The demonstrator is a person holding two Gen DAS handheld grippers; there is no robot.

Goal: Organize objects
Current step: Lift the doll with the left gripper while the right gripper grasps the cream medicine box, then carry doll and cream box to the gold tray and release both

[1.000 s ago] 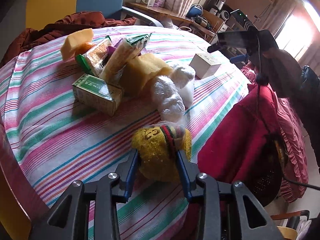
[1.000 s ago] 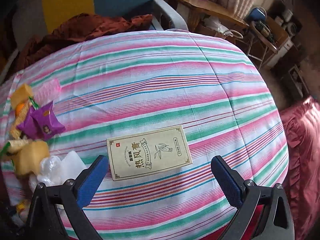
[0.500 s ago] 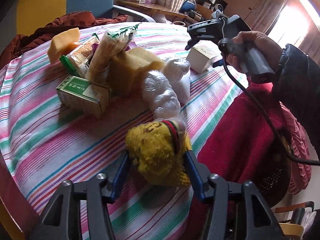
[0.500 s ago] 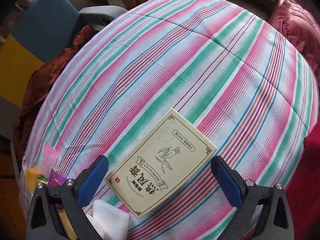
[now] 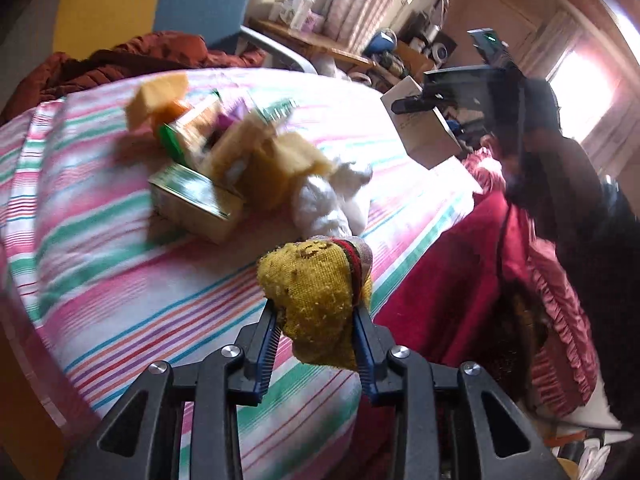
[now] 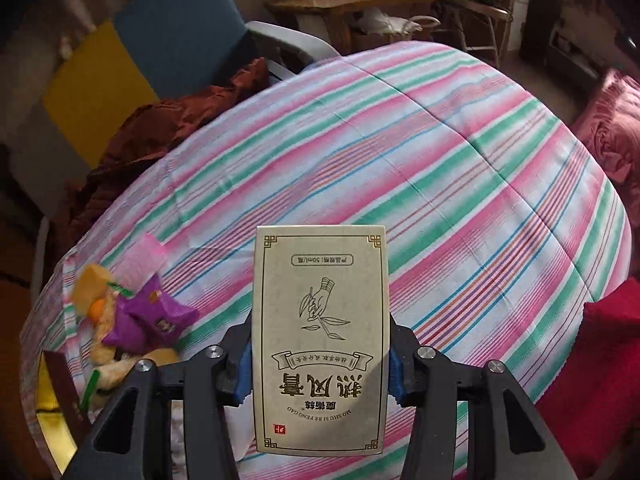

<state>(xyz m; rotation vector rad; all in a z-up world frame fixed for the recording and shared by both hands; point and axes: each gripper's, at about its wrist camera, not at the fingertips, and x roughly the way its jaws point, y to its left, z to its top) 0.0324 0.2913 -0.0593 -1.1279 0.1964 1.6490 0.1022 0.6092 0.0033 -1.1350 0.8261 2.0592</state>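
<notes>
My left gripper (image 5: 315,312) has its jaws closing, and the pads press on a yellow knitted pouch (image 5: 308,276) with a red, green and black band, held just above the striped tablecloth (image 5: 120,272). The jaws of my right gripper (image 6: 320,348) are closing too, clamped on the long sides of a beige printed box (image 6: 322,280) lifted off the cloth (image 6: 440,184). From the left wrist, the right gripper (image 5: 440,108) and its box (image 5: 424,140) hang in the air at the table's far right edge.
A blurred pile lies mid-table: a green box (image 5: 192,196), yellow sponges (image 5: 272,168) and a white wrapped bundle (image 5: 328,200), with a purple packet (image 6: 148,316). A rust-red cloth (image 6: 168,132) drapes a blue and yellow chair (image 6: 176,36). Red bedding (image 5: 460,264) lies on the right.
The right gripper went from wide open around the flat box to clamped on it and lifted it. The left gripper loosened, then tightened on the yellow pouch and raised it.
</notes>
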